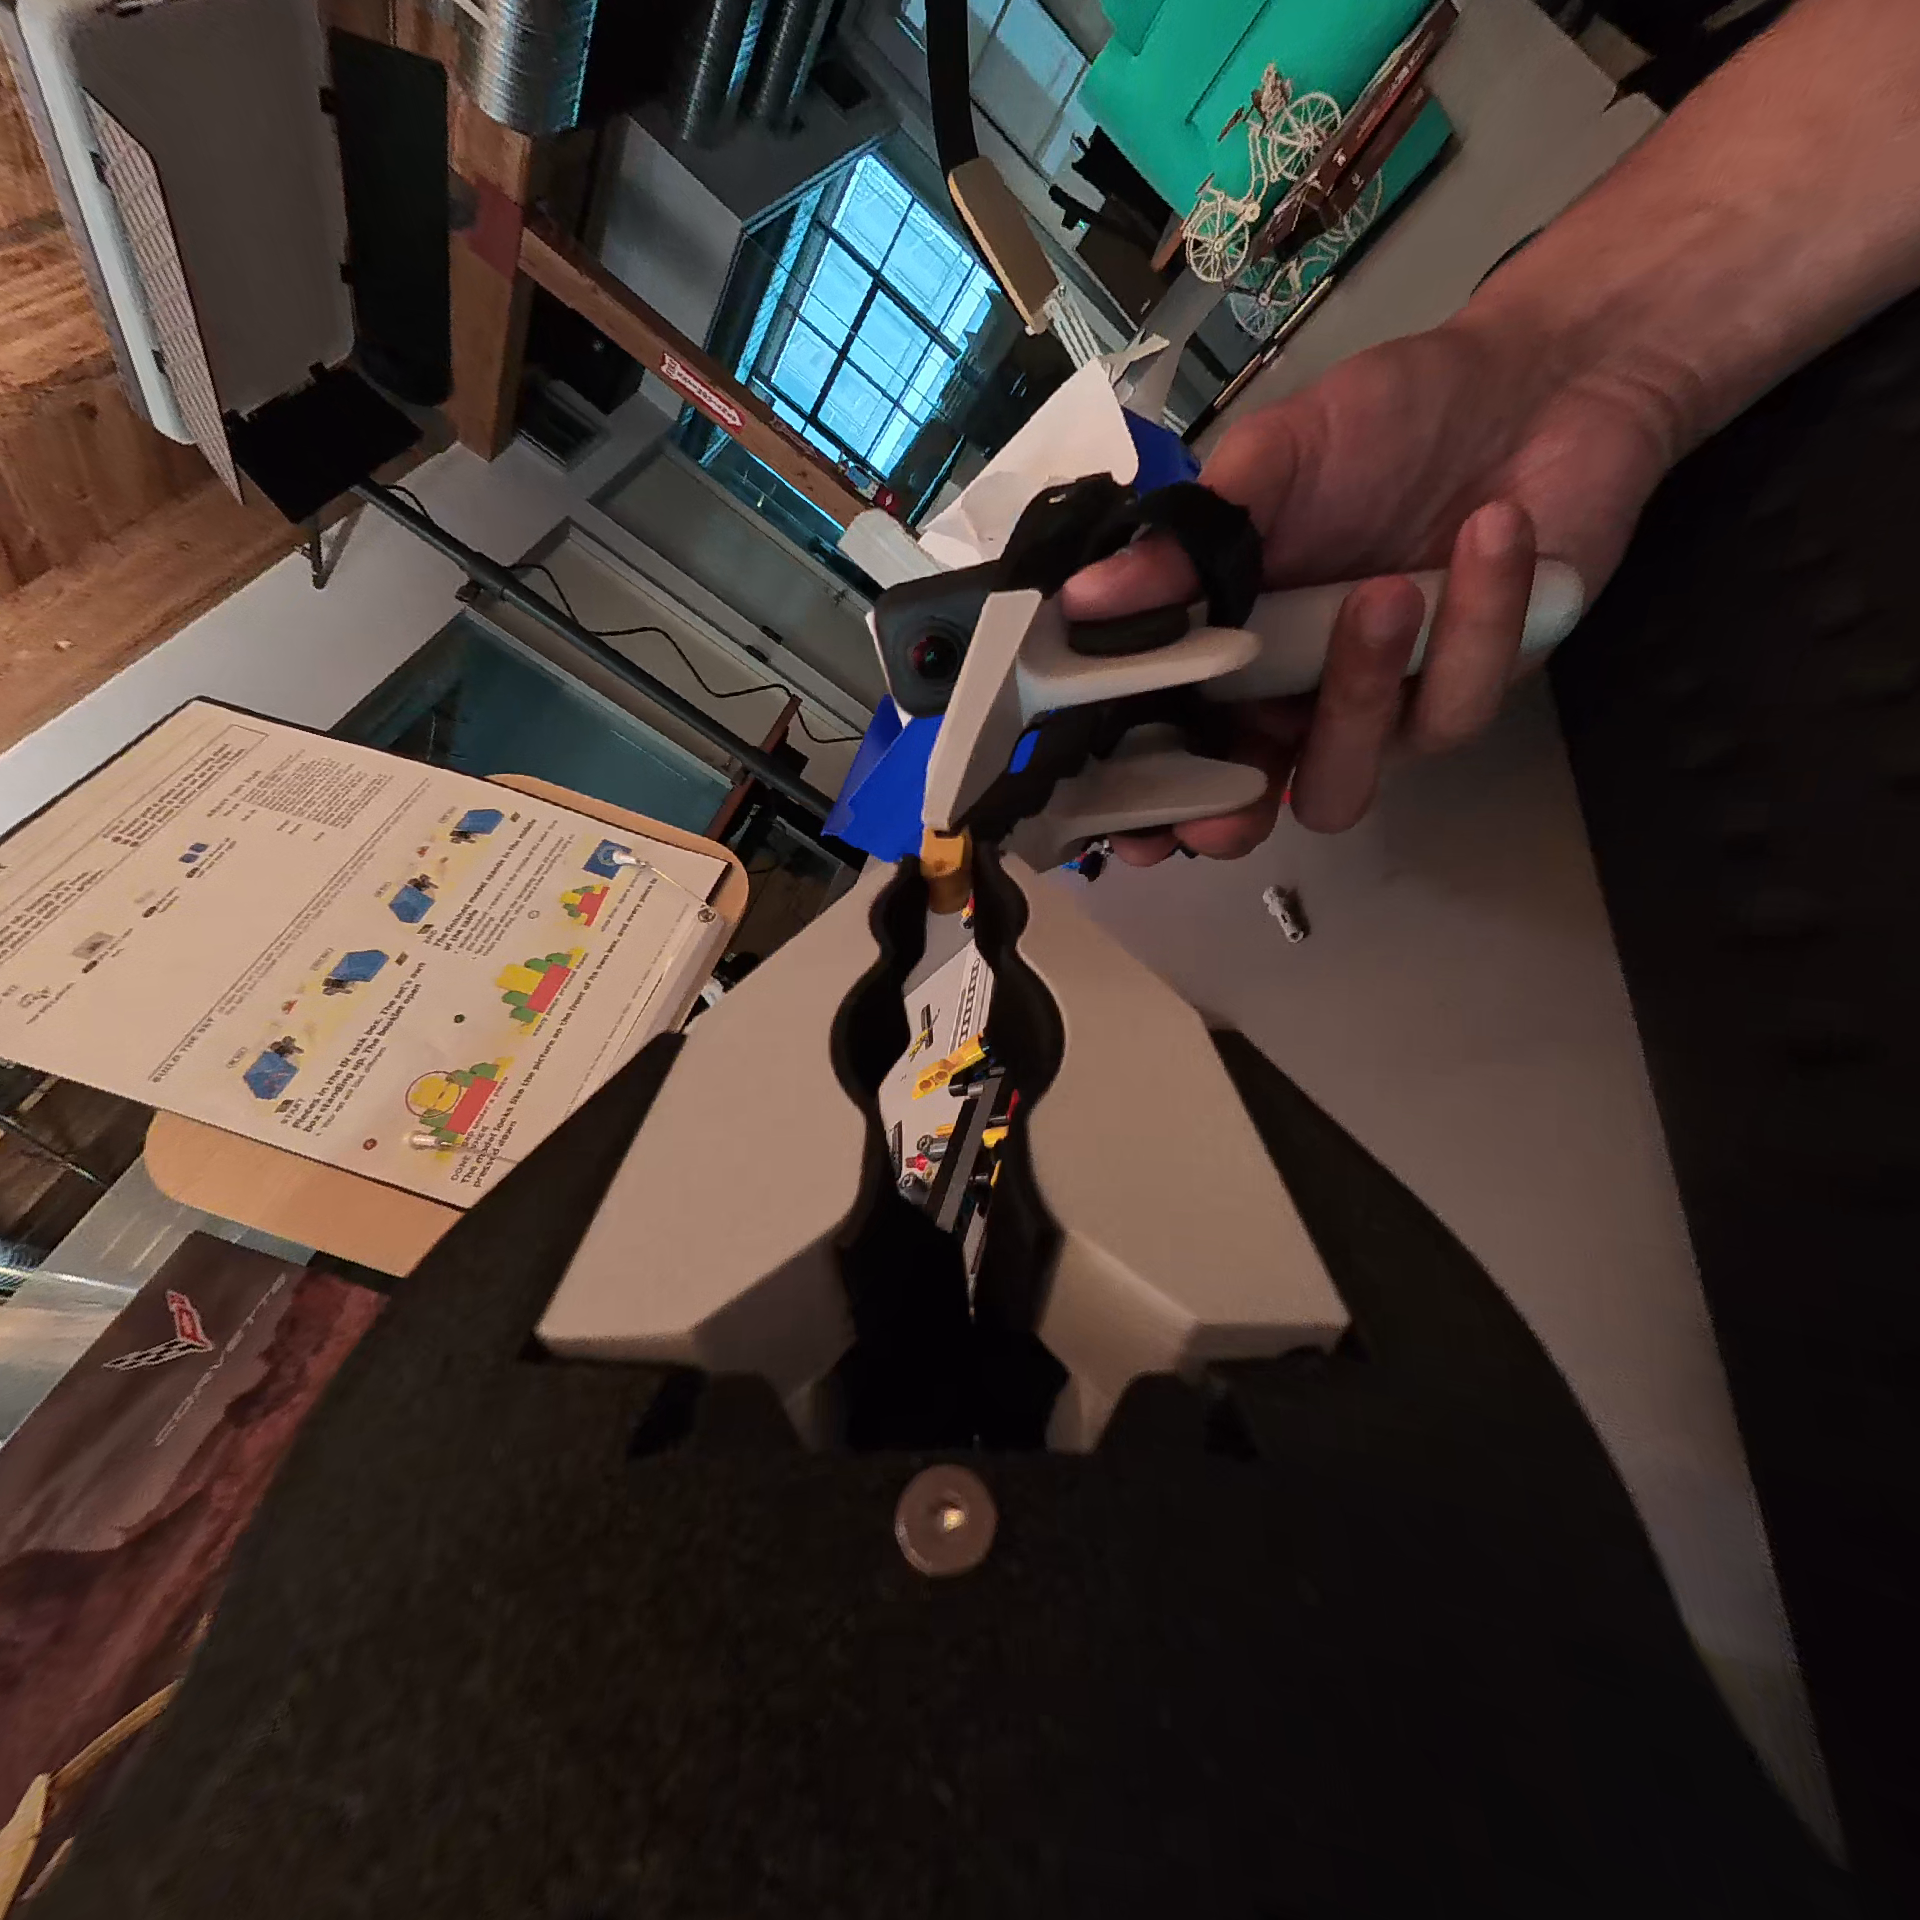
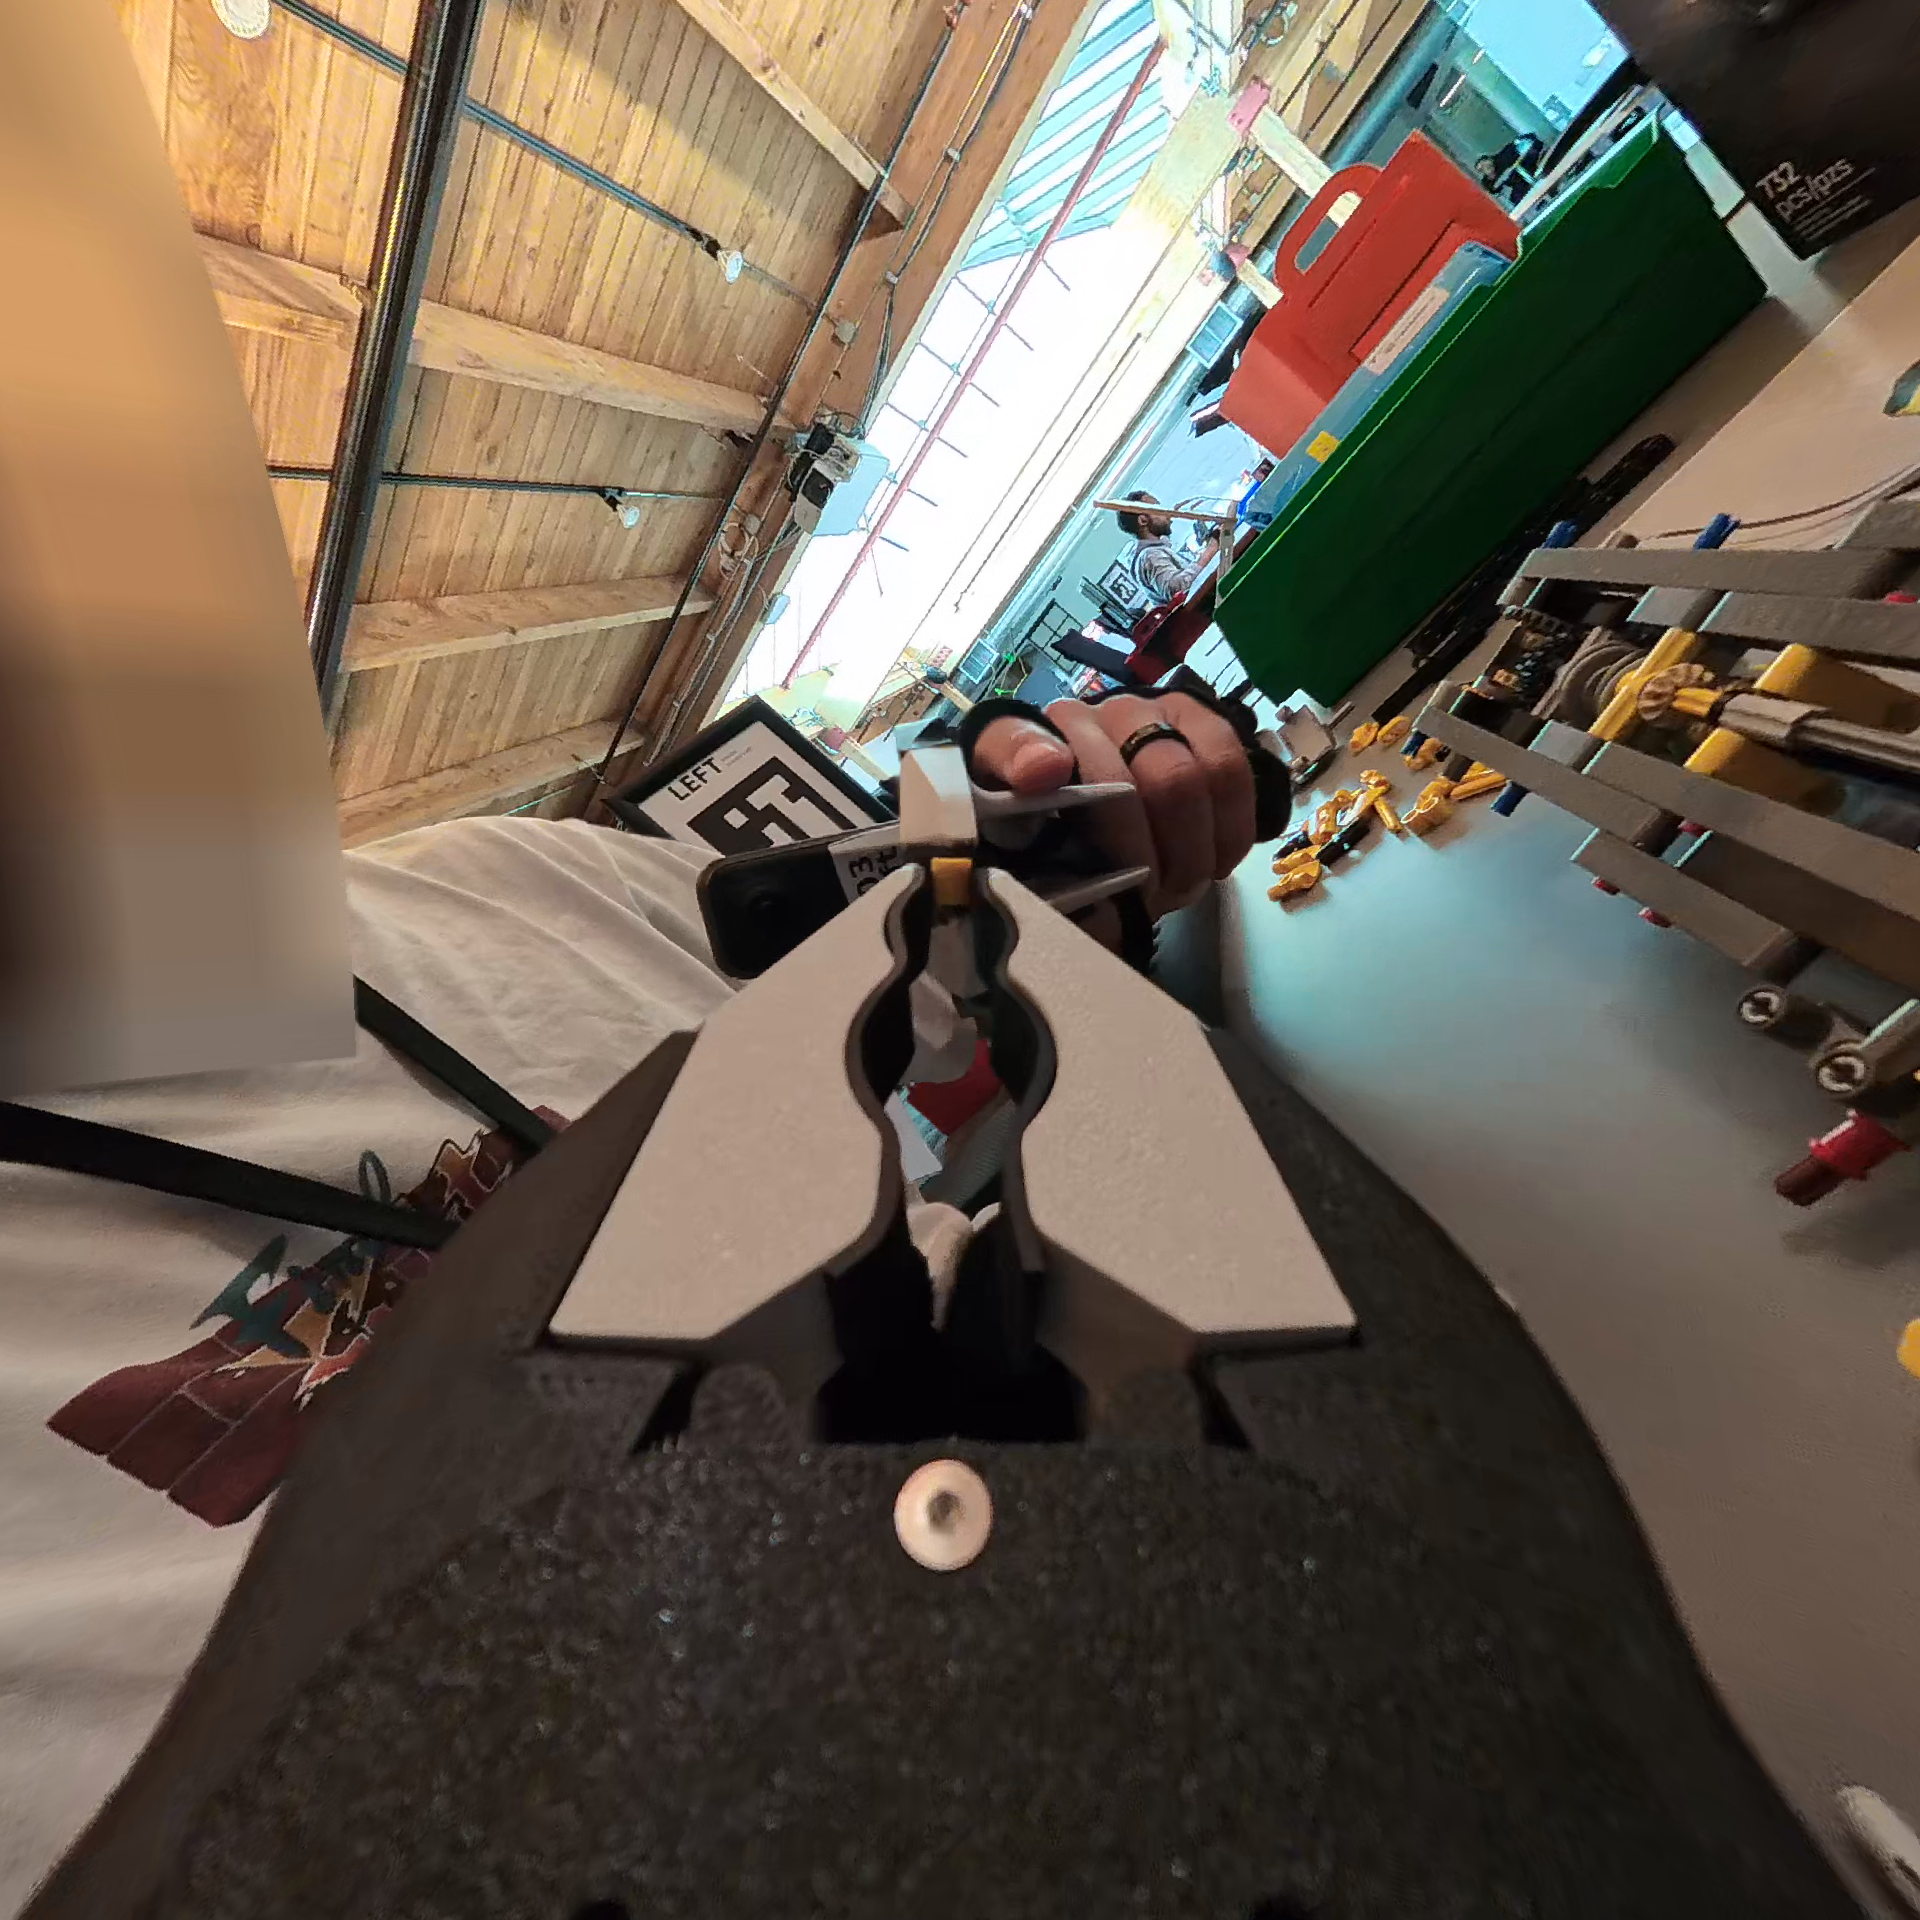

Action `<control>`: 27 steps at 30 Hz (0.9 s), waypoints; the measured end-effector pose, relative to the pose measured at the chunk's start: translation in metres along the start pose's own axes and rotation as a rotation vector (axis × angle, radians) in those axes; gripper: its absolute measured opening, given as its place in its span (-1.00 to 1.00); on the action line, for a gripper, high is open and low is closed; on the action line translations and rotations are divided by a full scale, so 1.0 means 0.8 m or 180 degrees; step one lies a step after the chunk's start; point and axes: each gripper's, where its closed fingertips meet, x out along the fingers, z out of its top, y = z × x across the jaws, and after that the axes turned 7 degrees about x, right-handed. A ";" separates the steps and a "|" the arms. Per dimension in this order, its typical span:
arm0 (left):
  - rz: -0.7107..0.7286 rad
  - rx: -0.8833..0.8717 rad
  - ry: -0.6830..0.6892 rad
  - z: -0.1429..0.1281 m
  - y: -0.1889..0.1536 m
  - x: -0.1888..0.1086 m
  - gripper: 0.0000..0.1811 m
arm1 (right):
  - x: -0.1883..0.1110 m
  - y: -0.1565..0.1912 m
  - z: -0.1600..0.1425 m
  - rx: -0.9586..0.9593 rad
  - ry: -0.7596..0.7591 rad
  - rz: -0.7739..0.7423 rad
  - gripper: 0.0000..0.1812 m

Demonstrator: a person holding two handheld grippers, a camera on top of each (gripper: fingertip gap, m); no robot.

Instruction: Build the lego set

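Note:
A small yellow lego piece [image 1: 943,871] sits right at my left gripper's tips [image 1: 943,883]; the jaws are nearly closed around it. My right gripper [image 1: 948,826], held by a hand [image 1: 1455,582], comes in from the upper right and meets the same piece tip to tip. In the right wrist view the yellow piece [image 2: 950,875] is pinched between my right gripper's tips [image 2: 950,883]. The left gripper [image 2: 951,847], held by a hand wearing a ring [image 2: 1153,790], touches it from the far side. Both are raised above the grey table [image 2: 1455,1039].
A partly built grey and yellow lego frame [image 2: 1714,727] lies at the right, with loose yellow pieces [image 2: 1351,821] and a red pin [image 2: 1839,1164] nearby. A green bin [image 2: 1486,436] stands behind. An instruction sheet on a board [image 1: 343,935], a set box [image 1: 156,1403] and a small grey piece [image 1: 1285,914] show.

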 end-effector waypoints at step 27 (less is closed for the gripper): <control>-0.0105 0.0268 0.1365 -0.097 -0.035 0.022 -0.94 | -0.021 -0.093 0.014 -0.0912 0.0083 -0.1813 -0.91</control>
